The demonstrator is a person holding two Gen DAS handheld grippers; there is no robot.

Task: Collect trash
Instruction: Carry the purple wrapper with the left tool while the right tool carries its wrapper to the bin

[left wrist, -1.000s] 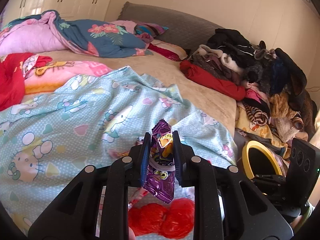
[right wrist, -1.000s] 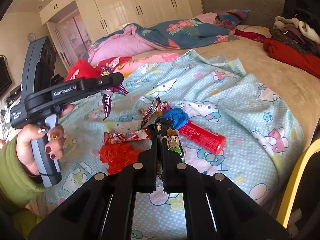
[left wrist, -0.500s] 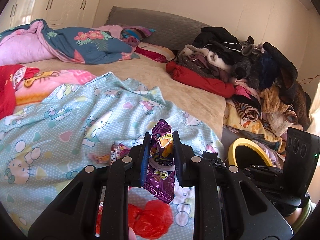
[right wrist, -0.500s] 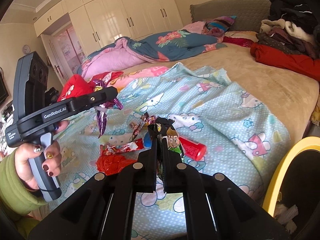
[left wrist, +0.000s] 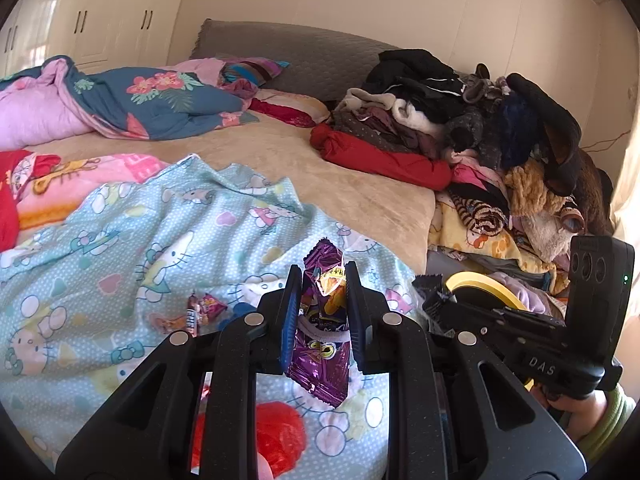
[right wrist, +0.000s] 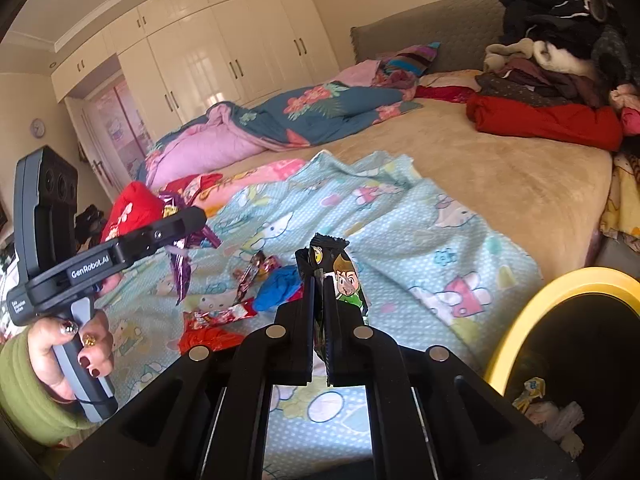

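My left gripper (left wrist: 322, 280) is shut on a crumpled purple snack wrapper (left wrist: 322, 344), which hangs between its blue pads above the cartoon-cat blanket (left wrist: 120, 240). From the right wrist view the left gripper (right wrist: 192, 220) shows at the left, held by a hand, the purple wrapper (right wrist: 180, 268) dangling from it. My right gripper (right wrist: 320, 280) is shut on a black wrapper with a cartoon boy (right wrist: 344, 276). A yellow-rimmed bin (right wrist: 560, 292) stands at the lower right, some trash inside. More litter lies on the blanket: a red bag (right wrist: 204, 338), a red wrapper (right wrist: 224, 314), a blue scrap (right wrist: 280, 284).
A heap of clothes (left wrist: 460, 120) covers the bed's right side. A floral quilt (left wrist: 160, 100) and pink bedding lie at the far left, with white wardrobes (right wrist: 224, 52) behind. The bin's yellow rim (left wrist: 480, 284) shows past the right gripper (left wrist: 440, 300) in the left wrist view.
Both grippers have drifted right, toward the bin, each still holding its wrapper. The bin's rim now fills more of the right wrist view.
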